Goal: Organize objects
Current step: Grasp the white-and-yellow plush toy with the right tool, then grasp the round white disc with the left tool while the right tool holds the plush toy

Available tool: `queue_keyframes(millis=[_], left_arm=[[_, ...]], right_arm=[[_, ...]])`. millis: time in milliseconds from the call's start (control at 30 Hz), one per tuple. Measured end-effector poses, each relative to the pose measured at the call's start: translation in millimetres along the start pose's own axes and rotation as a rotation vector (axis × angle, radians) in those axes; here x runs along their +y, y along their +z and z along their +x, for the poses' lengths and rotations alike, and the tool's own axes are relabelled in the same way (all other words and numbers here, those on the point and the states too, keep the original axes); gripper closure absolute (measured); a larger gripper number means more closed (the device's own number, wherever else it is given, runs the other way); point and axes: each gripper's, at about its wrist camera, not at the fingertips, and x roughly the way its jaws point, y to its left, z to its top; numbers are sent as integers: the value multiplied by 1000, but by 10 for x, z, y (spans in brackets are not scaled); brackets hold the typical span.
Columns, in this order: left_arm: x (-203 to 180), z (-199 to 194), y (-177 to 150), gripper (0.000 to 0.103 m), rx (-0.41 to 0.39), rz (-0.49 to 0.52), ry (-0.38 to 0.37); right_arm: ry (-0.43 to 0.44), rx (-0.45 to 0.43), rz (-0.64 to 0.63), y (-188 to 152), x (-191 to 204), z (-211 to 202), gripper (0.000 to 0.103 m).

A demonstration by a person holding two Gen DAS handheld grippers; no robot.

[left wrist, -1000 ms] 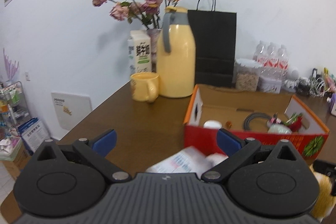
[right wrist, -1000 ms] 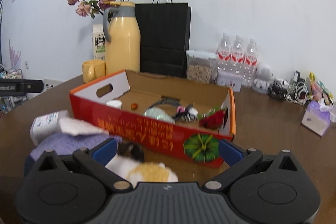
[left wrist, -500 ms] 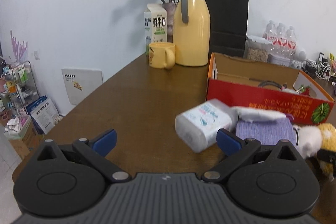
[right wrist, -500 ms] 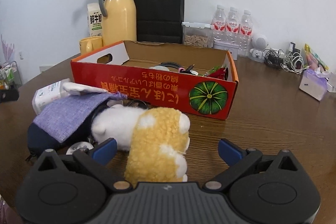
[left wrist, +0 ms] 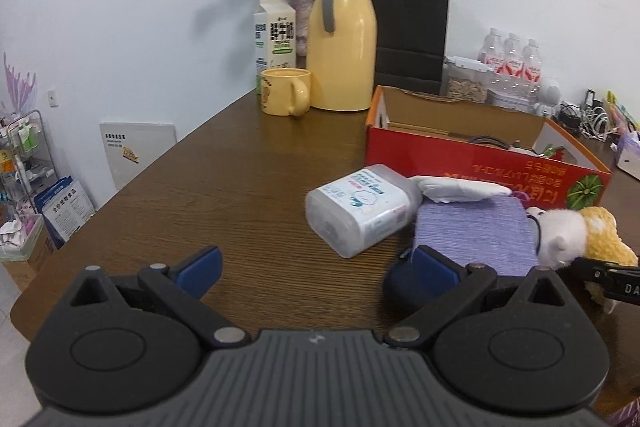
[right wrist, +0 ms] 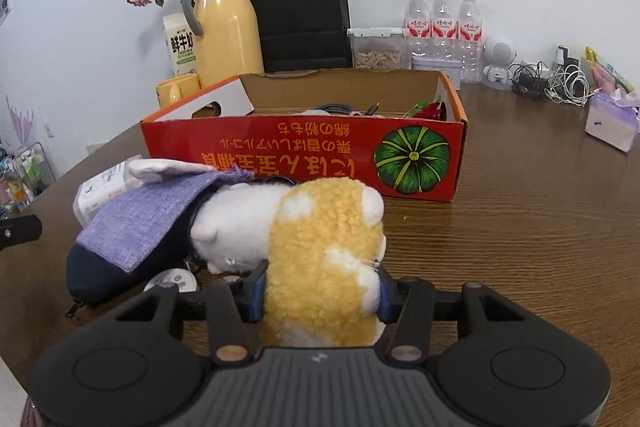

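Jaws closing on plush toy [right wrist: 324,255], previously wide

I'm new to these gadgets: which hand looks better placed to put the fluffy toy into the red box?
The right. The right gripper has its jaws closing around the plush toy, pads against its sides, with the red box just behind it. The left gripper is open and empty.

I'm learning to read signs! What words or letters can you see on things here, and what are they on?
"鲜牛奶": on the milk carton by the yellow jug.
"DA": white letters, cut off, on the black gripper part at the left view's right edge.
Red box: yellow writing, upside down, not legible to me.
Wipes tub, water bottles, white wall panel: print too small or blurred.
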Motion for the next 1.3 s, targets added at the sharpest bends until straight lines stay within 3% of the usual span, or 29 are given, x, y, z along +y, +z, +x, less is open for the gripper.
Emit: queue_keyframes(millis=[433, 633, 800, 867, 1067, 1300], left_arm=[[-383, -62, -51, 0, 16, 80, -91], [-610, -132, -113, 0, 37, 119, -177], [-846, -120, -214, 18, 76, 152, -229], [-913, -79, -248, 32, 98, 160, -244], [-1083, 45, -298, 34, 139, 154, -276], [-1231, 245, -326, 40, 155, 134, -220]], right_arm=[[-34, -72, -2, -26, -204, -285, 56], [-34, -100, 27, -40, -355, -387, 56], [-19, -110, 30, -73, -427, -433, 56], [-12, -112, 27, -88, -443, -445, 56], [2, -118, 17, -130, -520, -478, 56], [36, -125, 28, -141, -587, -460, 56]])
